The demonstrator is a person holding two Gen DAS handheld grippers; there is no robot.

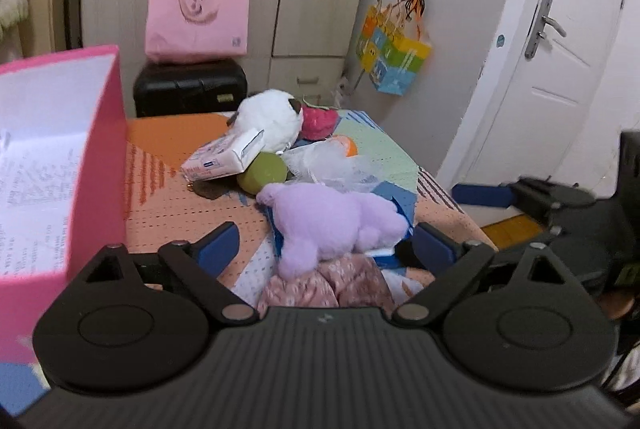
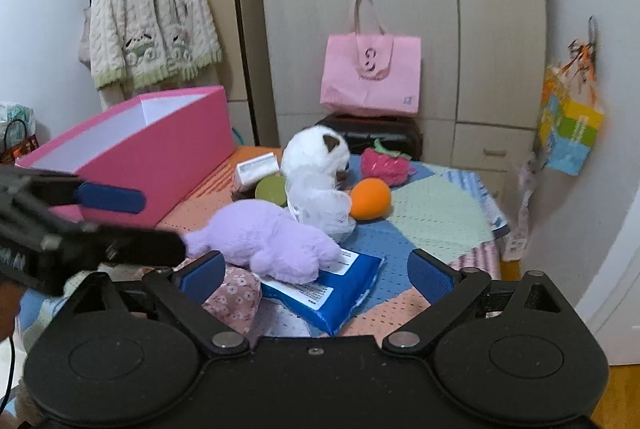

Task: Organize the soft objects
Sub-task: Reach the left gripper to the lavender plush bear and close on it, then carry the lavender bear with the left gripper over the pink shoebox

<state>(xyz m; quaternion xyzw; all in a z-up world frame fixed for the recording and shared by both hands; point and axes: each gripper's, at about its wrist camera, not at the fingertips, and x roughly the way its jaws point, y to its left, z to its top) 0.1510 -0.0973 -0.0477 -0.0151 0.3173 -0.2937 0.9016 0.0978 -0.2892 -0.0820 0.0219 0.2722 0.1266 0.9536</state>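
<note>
A purple plush [image 1: 332,219] [image 2: 272,241] lies on the patterned table, partly on a blue packet [image 2: 336,289]. A pink floral cloth [image 1: 328,285] [image 2: 232,297] lies just below it. Behind are a white plush cat [image 1: 272,117] [image 2: 316,161], a red strawberry plush [image 1: 318,121] [image 2: 384,165], an orange ball [image 2: 370,199], a green ball [image 1: 262,173] [image 2: 272,187] and a tissue pack [image 1: 224,157]. My left gripper [image 1: 326,249] is open, its fingers either side of the purple plush. My right gripper [image 2: 318,275] is open over the blue packet.
An open pink box [image 1: 60,157] [image 2: 152,145] stands at the table's left. A crumpled clear plastic bag [image 1: 328,161] lies mid-table. A pink tote [image 2: 370,77] sits on a black case behind the table. A door [image 1: 560,49] is at the right.
</note>
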